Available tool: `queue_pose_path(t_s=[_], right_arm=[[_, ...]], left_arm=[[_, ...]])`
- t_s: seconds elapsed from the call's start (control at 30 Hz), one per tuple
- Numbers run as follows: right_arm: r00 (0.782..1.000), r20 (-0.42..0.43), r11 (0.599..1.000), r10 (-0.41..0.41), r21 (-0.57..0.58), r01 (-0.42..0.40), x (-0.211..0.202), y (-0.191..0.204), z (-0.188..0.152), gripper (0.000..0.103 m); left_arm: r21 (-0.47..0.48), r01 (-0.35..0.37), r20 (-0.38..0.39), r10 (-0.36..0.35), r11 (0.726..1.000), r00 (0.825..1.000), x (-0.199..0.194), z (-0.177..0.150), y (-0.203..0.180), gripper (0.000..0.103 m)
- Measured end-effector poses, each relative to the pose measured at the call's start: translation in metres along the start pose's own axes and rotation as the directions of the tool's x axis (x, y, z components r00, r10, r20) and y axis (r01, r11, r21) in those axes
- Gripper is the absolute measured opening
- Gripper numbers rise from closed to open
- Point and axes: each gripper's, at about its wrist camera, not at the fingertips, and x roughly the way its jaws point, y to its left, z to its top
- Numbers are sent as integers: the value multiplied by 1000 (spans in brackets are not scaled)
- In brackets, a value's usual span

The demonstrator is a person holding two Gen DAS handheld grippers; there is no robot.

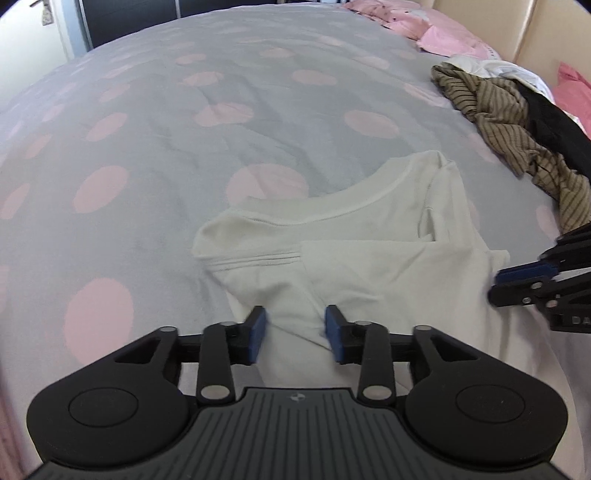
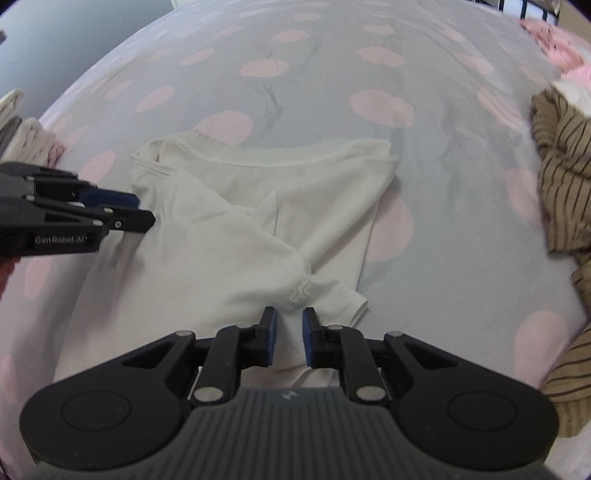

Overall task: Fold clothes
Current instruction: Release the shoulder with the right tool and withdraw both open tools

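Observation:
A white T-shirt (image 1: 369, 266) lies flat on the bed, neckline away from me and both sleeves folded in over the chest. My left gripper (image 1: 295, 332) hovers open over the shirt's left side, with cloth showing between its blue pads. In the right wrist view the same T-shirt (image 2: 258, 206) fills the middle. My right gripper (image 2: 290, 332) is open by a narrow gap just short of the folded sleeve end. Each gripper shows side-on in the other view: the right gripper (image 1: 517, 284) at the shirt's right edge, the left gripper (image 2: 125, 210) at its left shoulder.
The grey bedspread (image 1: 184, 129) with pink dots spreads wide on the left and far side. A crumpled brown striped garment (image 1: 509, 122) and a black garment (image 1: 554, 125) lie to the right. Pink pillows (image 1: 443, 33) sit at the headboard. Folded pale clothes (image 2: 29, 144) rest at the left edge.

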Motion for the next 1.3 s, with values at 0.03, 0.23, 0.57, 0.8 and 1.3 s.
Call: queue_pose_path(t_s=[0.03, 0.23, 0.57, 0.8, 1.3], right_arm=[[1000, 7, 1000, -5, -11, 5, -6, 2, 1, 25], [995, -17, 995, 94, -29, -95, -42, 21, -9, 26], [947, -162, 956, 276, -57, -288, -68, 87, -87, 26], [942, -223, 949, 251, -137, -285, -72, 122, -151, 16], [940, -215, 944, 264, -141, -298, -118, 90, -241, 30]], left_arm=[[0, -11, 4, 11, 1000, 1000, -4, 0, 0, 39], [6, 28, -29, -27, 1000, 999, -32, -13, -10, 39], [132, 112, -114, -97, 985, 989, -88, -85, -62, 36], [138, 136, -151, -115, 981, 982, -112, -148, -90, 36], [43, 173, -221, -160, 984, 962, -147, -264, -96, 38]])
